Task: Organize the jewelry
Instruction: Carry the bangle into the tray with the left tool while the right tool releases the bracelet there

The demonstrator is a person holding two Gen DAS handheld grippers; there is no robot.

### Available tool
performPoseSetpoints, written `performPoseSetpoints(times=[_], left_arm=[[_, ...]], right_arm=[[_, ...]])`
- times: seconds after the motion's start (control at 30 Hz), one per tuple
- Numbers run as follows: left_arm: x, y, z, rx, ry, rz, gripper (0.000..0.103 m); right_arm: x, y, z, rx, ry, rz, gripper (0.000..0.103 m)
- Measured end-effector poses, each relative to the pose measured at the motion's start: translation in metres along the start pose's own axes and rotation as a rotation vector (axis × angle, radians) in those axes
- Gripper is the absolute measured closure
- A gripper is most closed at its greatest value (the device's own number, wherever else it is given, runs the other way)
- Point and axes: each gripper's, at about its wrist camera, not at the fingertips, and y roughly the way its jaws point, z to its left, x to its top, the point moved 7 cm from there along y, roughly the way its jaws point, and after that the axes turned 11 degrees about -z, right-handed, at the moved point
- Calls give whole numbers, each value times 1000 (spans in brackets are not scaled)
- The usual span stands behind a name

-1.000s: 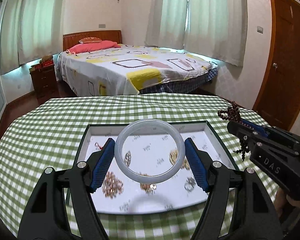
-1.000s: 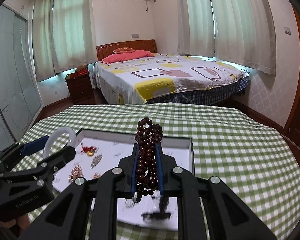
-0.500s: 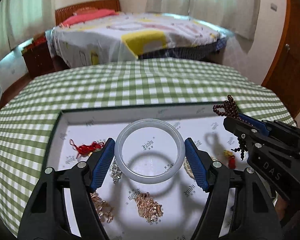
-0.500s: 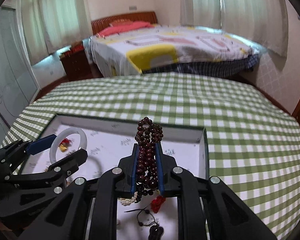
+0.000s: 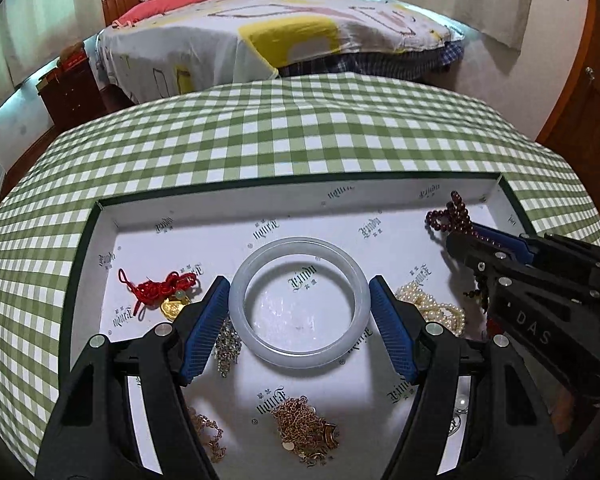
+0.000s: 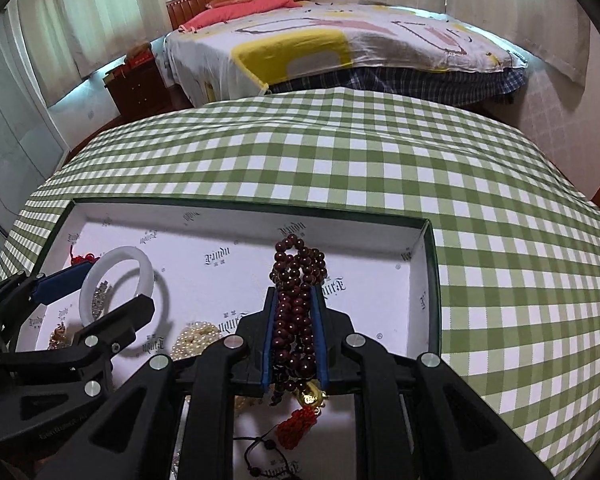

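Left gripper [image 5: 299,310]: pinched the pale bangle [image 5: 299,303] between its blue pads [image 5: 204,330], one pad on each side of the ring, held over the tray's floor.
Right gripper [image 6: 296,334]: pressed together on the dark red bead string [image 6: 296,300]; loops stood up past the fingertips, and a gold charm with a red tassel [image 6: 300,424] hung below.
Tray [image 5: 220,216]: a shallow white box with a dark green rim, lying on the green checked tablecloth [image 6: 380,152].
Inside the tray: red knotted cord with a gold pendant [image 5: 160,294] at left, pearl strand [image 5: 432,306] at right, gold chains [image 5: 304,432] nearer the front.
Behind: a bed [image 6: 340,44].
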Motion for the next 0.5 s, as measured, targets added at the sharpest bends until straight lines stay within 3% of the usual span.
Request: performPoseSetpoints(times=[0.23, 0.5], left_arm=[[-3, 6, -1, 4, 1, 21, 34], [-3, 10, -1, 0, -3, 30, 34]], right_arm=[[-1, 1, -2, 5, 11, 7, 84], [-1, 0, -2, 3, 10, 6, 75]])
